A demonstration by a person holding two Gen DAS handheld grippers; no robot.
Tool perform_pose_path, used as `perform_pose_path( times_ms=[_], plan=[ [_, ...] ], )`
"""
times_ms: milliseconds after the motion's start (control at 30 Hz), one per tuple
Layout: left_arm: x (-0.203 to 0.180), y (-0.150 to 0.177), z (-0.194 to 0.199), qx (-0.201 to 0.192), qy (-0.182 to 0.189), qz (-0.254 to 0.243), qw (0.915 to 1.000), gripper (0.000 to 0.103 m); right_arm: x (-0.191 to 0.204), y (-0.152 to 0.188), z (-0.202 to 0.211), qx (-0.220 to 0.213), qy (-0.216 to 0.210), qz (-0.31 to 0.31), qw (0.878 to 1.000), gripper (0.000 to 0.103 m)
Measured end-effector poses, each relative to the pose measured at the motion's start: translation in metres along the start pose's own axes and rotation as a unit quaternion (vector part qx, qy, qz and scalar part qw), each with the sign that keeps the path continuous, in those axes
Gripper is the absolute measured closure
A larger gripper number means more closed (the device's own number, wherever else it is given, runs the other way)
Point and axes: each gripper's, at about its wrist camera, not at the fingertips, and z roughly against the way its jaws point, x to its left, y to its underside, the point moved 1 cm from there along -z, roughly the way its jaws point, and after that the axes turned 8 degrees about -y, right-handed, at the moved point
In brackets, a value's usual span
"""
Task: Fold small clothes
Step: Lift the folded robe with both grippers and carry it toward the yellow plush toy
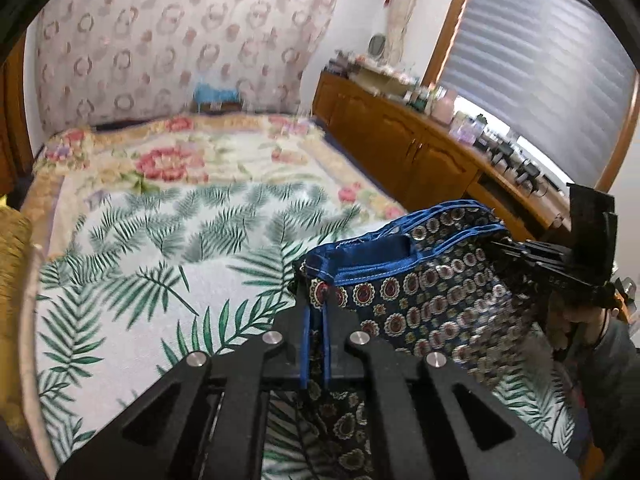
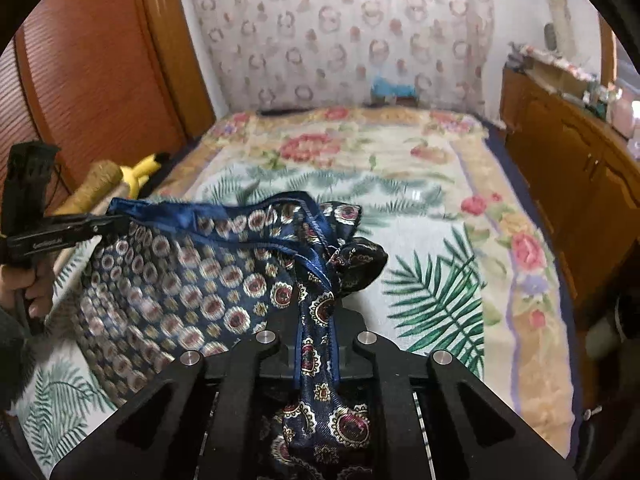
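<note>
Patterned navy garment [image 1: 432,300] — blue-trimmed edge clamped between left gripper [image 1: 316,312] fingers and between right gripper [image 2: 316,316] fingers — stretched above the leaf-print bedspread [image 1: 160,264].

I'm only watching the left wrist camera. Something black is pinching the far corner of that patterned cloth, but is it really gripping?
Observer: Yes. The right wrist view shows the right gripper shut on the patterned garment, its blue edge bunched between the fingers.
Operator: What is left of the bed? My picture is cut off there.
Observer: A yellow plush toy lies by the bed's edge.
Operator: Anything behind it?
Observer: A tall brown wooden wardrobe stands along that wall.
</note>
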Motion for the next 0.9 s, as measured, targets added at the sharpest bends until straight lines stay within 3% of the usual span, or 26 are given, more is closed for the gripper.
perform_pose_path(
  times_ms=[167, 400, 667, 900],
  plan=[
    [-0.006, -0.003, 0.043, -0.044, -0.009, -0.010, 0.9990, 0.102, 0.026, -0.009, 0.030, -0.044, -0.001, 0.018, 0.999, 0.097],
    [0.009, 0.000, 0.094, -0.087, -0.039, -0.004, 0.9955, 0.102, 0.067, -0.029, 0.045, -0.073, -0.013, 0.060, 0.995, 0.097],
    [0.046, 0.013, 0.147, -0.122, -0.086, 0.021, 0.9886, 0.102, 0.115, -0.059, 0.035, -0.082, -0.045, 0.117, 0.989, 0.097],
    [0.094, 0.030, 0.194, -0.157, -0.124, 0.061, 0.9777, 0.102, 0.175, -0.094, 0.015, -0.082, -0.074, 0.180, 0.977, 0.097]
  ],
)
